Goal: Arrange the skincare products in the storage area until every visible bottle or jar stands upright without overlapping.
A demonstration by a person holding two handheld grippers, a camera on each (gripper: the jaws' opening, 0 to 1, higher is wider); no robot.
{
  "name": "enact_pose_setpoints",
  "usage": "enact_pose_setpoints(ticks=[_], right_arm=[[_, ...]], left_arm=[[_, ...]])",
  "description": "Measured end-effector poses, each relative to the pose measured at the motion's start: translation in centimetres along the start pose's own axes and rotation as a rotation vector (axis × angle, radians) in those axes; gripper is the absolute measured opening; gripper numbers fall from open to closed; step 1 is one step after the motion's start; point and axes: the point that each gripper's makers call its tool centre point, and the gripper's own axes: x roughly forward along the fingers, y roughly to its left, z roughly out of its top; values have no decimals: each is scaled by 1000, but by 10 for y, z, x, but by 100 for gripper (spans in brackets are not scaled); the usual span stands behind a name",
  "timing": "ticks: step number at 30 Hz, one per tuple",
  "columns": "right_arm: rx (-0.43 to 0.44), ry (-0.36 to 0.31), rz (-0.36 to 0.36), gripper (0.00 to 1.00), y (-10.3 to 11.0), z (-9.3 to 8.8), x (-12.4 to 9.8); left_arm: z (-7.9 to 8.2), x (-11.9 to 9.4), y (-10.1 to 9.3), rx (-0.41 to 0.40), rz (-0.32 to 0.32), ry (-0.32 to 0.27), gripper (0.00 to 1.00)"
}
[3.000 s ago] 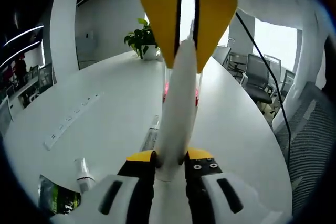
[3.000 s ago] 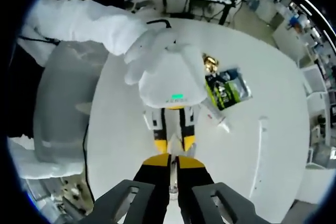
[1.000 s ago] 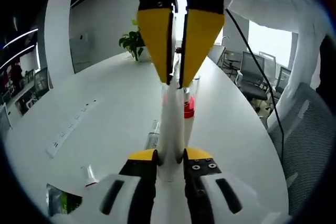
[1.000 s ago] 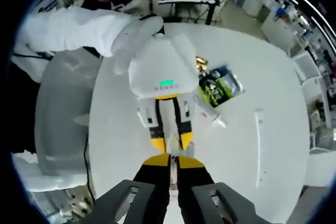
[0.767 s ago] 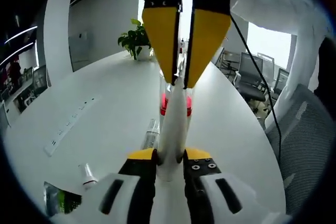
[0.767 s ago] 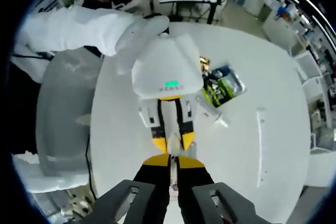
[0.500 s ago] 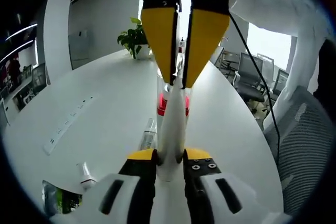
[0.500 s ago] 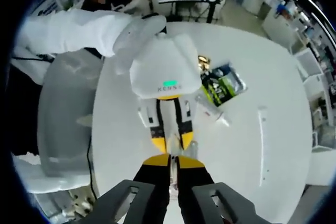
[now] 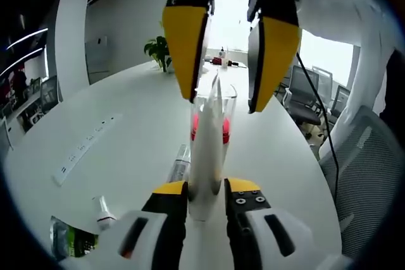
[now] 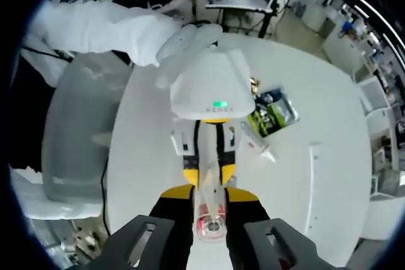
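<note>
Overhead, the right gripper [image 9: 221,55] hangs with jaws spread wide, released around one clear tumbler [image 9: 212,115] with a red base. The left gripper [image 9: 205,197] stays clenched on one white tube [image 9: 207,150], its tip inside the glass. On the white table [image 10: 304,219] lie one green sachet [image 10: 273,116] and one small white tube [image 10: 256,145] — just beside each other.

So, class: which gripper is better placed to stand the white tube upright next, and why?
Left. The left gripper is shut on the tube. The right gripper is open, with its jaws either side of the clear bottle, so it grips nothing.
</note>
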Motion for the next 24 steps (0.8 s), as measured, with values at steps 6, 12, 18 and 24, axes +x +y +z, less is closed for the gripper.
enact_pose_setpoints(ticks=[6,12,18,24], right_arm=[[-15,-28,-33,22,1,4,-10],[2,-110,-81,34,4,8,-26],[67,-244,-159,42,-1,15,-53],[116,-363,-197,53,1,18,-67]], left_arm=[[1,-9,0,2,36,2,24],[4,-29,-13,13,87,3,26],[11,-48,-12,11,149,-16,28],[13,-61,-17,-3,197,-16,33]])
